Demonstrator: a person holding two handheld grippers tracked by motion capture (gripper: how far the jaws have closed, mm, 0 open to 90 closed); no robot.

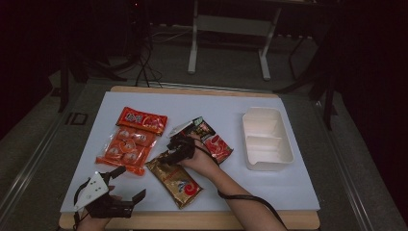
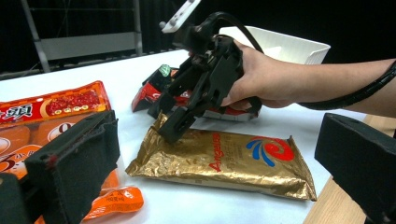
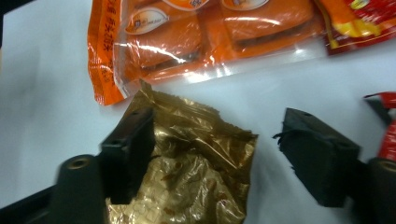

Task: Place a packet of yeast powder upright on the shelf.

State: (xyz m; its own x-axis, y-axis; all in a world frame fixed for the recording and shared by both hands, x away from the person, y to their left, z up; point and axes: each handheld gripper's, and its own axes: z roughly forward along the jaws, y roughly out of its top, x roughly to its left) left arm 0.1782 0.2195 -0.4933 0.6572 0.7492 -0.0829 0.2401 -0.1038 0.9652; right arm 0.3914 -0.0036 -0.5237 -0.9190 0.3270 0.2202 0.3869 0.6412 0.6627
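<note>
Right gripper [image 1: 174, 150] over the near-left end of the gold packet [image 1: 175, 179] on the table [image 1: 298, 187], jaws apart, straddling its crimped corner, not pinching. Packet's long axis runs toward the person. Left gripper [image 1: 127, 186] open, idle, farther off.

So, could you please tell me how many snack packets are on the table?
3: the orange packet at left, the gold packet nearest the person, and the red-and-black packet beside the white tray.

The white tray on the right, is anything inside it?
The white tray looks empty in the high view: two bare compartments split by a ridge. From the left gripper view, its near wall and the hand hide the inside.
</note>
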